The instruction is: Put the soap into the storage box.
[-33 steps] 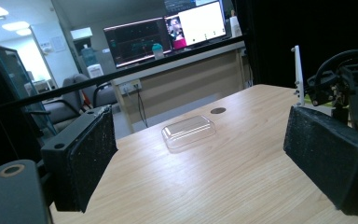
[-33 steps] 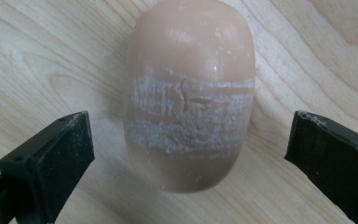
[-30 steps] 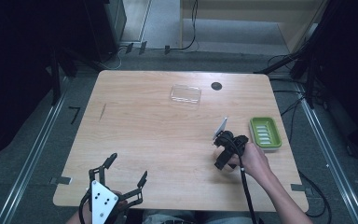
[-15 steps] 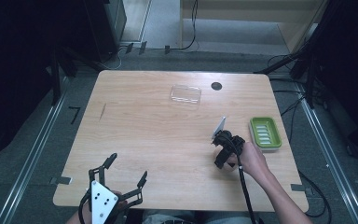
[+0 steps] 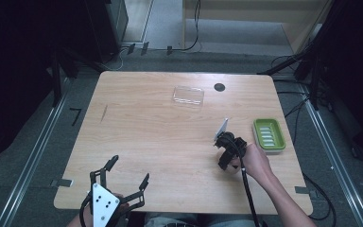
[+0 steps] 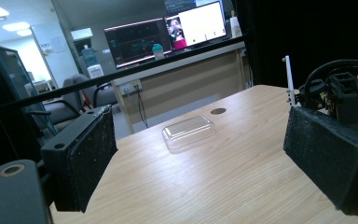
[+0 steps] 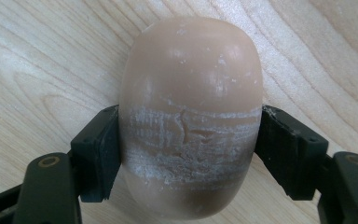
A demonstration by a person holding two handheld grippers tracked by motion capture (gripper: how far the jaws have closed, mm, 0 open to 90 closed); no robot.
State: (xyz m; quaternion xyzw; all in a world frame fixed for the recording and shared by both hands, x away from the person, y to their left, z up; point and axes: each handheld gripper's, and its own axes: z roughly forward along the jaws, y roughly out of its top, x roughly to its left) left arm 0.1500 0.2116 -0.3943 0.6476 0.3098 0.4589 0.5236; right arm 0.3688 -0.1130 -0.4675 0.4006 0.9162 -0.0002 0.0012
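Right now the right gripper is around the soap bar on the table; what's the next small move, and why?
Probably a short straight lift. The right gripper's jaws have just been closing and their pads now press both flanks of the soap bar, which lies on the table. The green soap dish sits just beyond that hand, so once the bar clears the wood, carrying it there looks likely.
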